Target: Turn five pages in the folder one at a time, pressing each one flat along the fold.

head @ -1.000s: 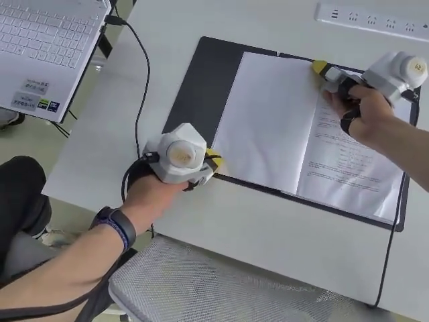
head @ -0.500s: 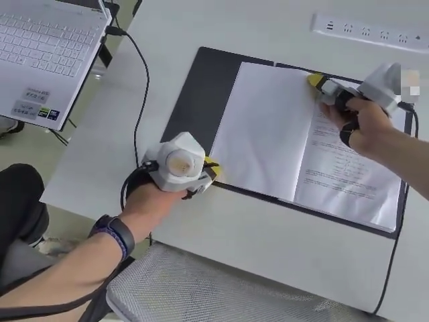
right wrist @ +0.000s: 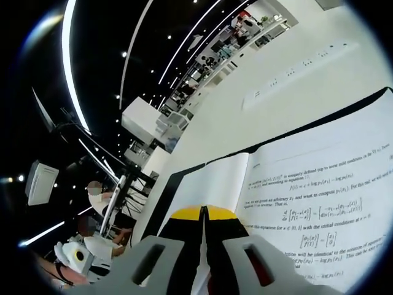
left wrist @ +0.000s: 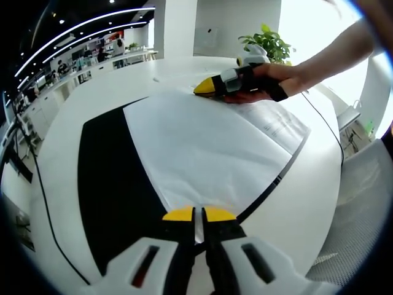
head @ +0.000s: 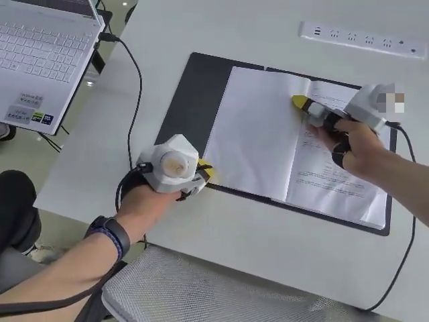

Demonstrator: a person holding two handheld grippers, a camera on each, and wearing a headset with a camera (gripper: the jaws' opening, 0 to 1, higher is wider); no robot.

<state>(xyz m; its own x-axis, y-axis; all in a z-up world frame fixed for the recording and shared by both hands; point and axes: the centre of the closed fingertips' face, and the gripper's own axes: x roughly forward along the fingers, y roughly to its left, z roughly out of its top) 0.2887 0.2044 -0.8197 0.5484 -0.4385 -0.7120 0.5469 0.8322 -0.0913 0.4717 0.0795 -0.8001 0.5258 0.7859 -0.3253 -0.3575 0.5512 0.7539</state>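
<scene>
Folder (head: 194,94) open on the table (head: 221,27). My right hand-held gripper (head: 299,102), clenched, presses the fold (head: 293,151) near its top. My left hand-held gripper (head: 204,173), clenched, rests at a corner of the turned page (head: 251,127). Next, likely: stroke down the fold.

— How does the folder (head: 190,100) lie?
— Open, flat on the white surface (head: 268,231), its black cover showing at left.
— And the pages?
— A blank white page (head: 251,131) left of the fold, a printed page (head: 335,181) right.
</scene>
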